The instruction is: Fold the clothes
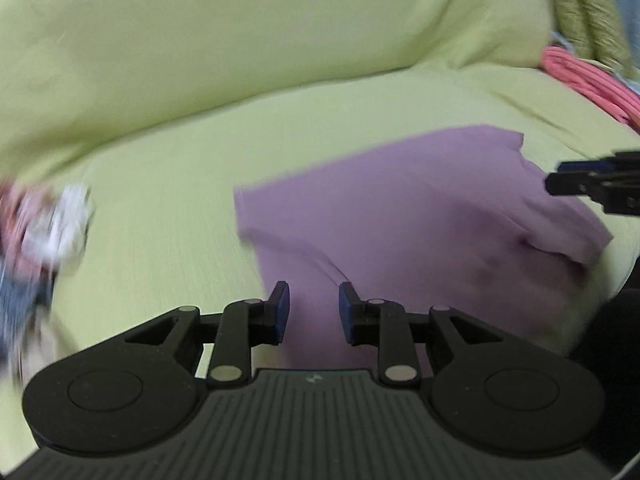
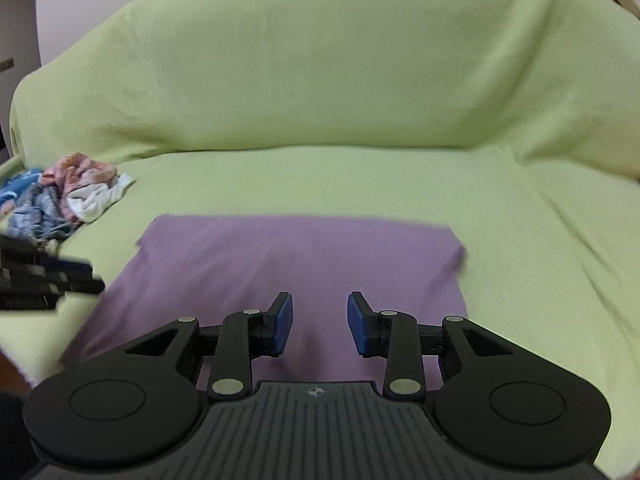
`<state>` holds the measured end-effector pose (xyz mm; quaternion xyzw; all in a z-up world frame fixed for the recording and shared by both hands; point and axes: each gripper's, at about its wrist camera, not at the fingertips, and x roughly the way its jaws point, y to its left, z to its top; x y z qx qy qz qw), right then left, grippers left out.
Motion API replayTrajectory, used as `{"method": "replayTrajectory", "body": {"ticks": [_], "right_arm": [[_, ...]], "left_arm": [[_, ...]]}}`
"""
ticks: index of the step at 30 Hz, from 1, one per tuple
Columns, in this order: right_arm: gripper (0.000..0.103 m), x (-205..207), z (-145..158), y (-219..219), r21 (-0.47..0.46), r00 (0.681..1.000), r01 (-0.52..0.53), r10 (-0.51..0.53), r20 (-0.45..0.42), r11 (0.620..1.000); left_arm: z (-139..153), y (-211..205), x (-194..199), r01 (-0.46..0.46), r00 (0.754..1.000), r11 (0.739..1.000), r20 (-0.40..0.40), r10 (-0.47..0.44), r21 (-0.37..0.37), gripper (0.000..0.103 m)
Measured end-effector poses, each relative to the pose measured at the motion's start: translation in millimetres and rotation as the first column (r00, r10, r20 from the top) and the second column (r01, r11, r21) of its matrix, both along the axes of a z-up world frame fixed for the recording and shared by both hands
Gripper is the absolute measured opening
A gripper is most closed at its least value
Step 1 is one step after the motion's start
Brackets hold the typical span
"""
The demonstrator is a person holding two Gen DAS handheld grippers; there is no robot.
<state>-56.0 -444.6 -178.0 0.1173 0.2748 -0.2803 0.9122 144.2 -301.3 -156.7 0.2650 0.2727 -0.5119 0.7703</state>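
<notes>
Two grippers, both spread and empty: the left gripper [image 1: 313, 312] and the right gripper [image 2: 320, 322] hang just above one purple garment [image 2: 288, 264], lying flat and seemingly part-folded on the green sofa [image 2: 320, 100]; next, I judge, each must pinch an edge for another fold; far left, one heap of unfolded clothes [image 2: 68, 196] waits.

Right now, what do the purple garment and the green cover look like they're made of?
Purple garment: soft matte knit, probably cotton jersey; it lies limp and flat. Green cover: matte woven cloth, likely cotton; it drapes in soft creases, no sheen.
</notes>
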Motion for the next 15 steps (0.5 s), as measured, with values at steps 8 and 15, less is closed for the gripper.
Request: {"method": "replayTrajectory", "body": {"ticks": [8, 15], "right_arm": [[0.027, 82, -18, -15, 0.028, 0.993, -0.076, 0.078, -0.093, 0.997], [0.028, 124, 27, -11, 0.170, 0.981, -0.016, 0.048, -0.187, 0.985]], "left_arm": [[-6, -52, 87, 0.235, 0.956, 0.947, 0.123, -0.266, 0.220, 0.007], [29, -78, 93, 0.448, 0.840, 0.786, 0.100, -0.533, 0.426, 0.010]]}}
